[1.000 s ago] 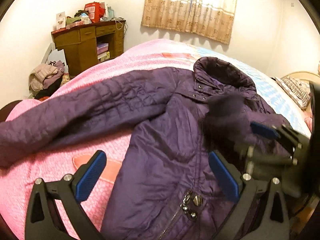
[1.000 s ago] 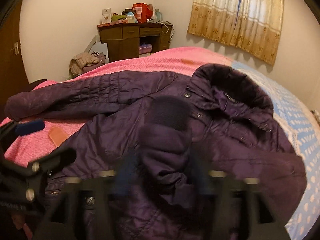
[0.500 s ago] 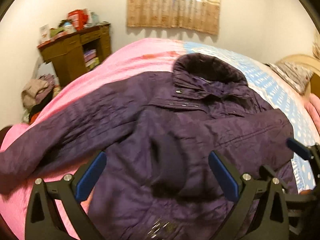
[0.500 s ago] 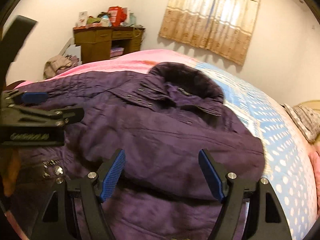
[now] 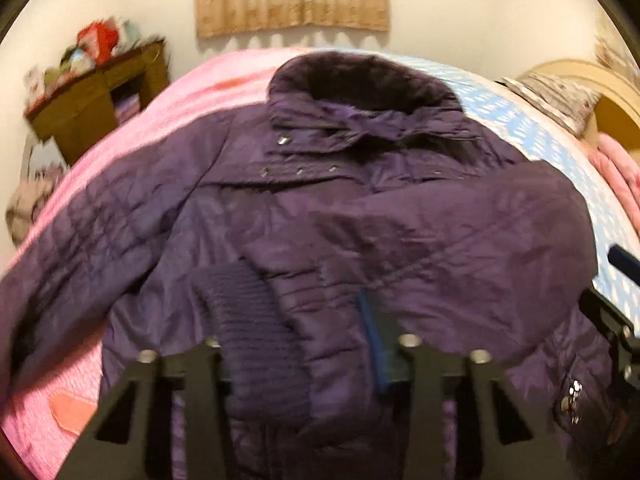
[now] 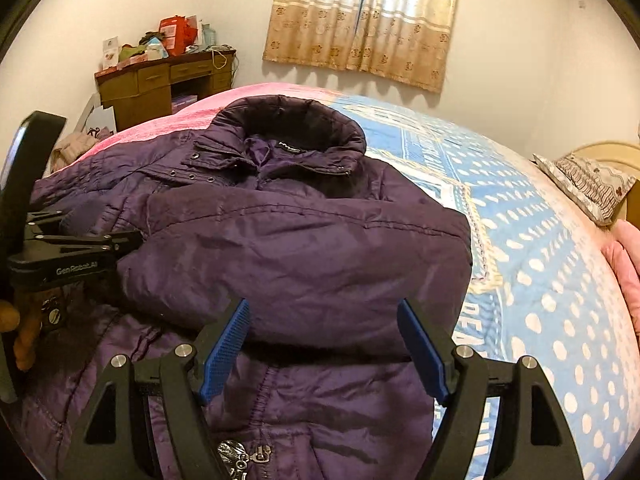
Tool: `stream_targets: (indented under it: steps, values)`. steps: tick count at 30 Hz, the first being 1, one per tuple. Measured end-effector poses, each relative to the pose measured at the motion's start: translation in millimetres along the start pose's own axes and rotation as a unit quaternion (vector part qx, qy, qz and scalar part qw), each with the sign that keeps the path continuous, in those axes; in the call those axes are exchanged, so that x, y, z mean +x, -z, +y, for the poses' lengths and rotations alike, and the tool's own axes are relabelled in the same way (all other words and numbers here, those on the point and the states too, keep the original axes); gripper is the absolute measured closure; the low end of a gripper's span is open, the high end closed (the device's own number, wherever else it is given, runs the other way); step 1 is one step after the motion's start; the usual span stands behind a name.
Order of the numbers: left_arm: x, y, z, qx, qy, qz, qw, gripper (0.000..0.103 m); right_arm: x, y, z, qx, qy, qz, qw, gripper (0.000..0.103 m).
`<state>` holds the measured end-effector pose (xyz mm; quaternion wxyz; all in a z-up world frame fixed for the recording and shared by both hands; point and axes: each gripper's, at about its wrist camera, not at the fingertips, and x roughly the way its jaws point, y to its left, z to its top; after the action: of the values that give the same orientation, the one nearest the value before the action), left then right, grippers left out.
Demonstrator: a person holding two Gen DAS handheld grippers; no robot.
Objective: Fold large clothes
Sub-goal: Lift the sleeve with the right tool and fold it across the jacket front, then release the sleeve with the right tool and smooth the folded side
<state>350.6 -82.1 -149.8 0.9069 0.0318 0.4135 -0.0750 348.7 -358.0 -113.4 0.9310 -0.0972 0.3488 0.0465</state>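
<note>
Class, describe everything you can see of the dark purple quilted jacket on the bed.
The dark purple quilted jacket lies front-up on the bed, stand-up collar toward the curtained wall. Shiny padded fabric, snaps, front zipper. One sleeve is folded across the chest; its ribbed knit cuff sits between the left gripper jaws, which have just been closing. The other sleeve is spread out.

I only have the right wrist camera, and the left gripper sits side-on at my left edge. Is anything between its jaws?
Observer: Yes. In the left wrist view, the left gripper has just been closing its jaws on the folded-over sleeve, right at its knit cuff.
Operator: And the other sleeve? That gripper mostly hides it from me.
Observer: The other sleeve lies spread out sideways over the pink blanket and is not yet folded in.
</note>
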Motion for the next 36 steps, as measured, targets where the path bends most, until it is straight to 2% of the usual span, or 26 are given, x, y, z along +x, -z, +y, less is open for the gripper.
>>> stream_targets:
  steps: [3,6,12,17,21,26,29,30,33,34,36]
  values:
    - [-10,0,-8,0.018,-0.002,-0.019,0.9996,0.075,0,3,-1,0.003,-0.001,0.001,1.000,0.027]
    - [-18,-1,-5,0.014,0.007,-0.028,0.9995,0.080,1,3,-3,0.005,-0.001,0.002,1.000,0.027]
    - [-49,-10,23,-0.012,0.021,-0.051,0.9984,0.081,-4,2,-1,0.003,-0.009,-0.002,1.000,0.026]
    - [-41,-6,38,0.009,-0.033,-0.060,0.9976,0.080,2,2,-4,0.012,-0.015,0.017,1.000,0.026]
    - [-14,4,38,0.015,-0.039,-0.034,0.9985,0.080,-8,-9,-14,0.035,-0.022,0.003,0.999,0.026]
    - [-10,8,32,0.021,-0.063,-0.037,0.9971,0.080,2,-38,-47,0.095,-0.059,-0.003,0.994,0.026]
    - [-12,13,40,0.003,-0.050,-0.040,0.9980,0.080,31,-46,-56,0.111,-0.101,0.028,0.988,0.026]
    - [-10,15,40,0.006,-0.048,-0.036,0.9982,0.079,42,-44,-56,0.105,-0.097,0.042,0.989,0.026]
    - [-6,20,36,0.017,-0.054,-0.033,0.9979,0.077,86,-23,-50,0.079,-0.080,0.120,0.986,0.026]
    - [-7,20,34,0.022,-0.054,-0.035,0.9977,0.076,90,-16,-50,0.079,-0.081,0.125,0.986,0.026]
    - [-11,21,30,0.029,-0.061,-0.036,0.9971,0.067,86,-8,-46,0.057,-0.072,0.107,0.990,0.026]
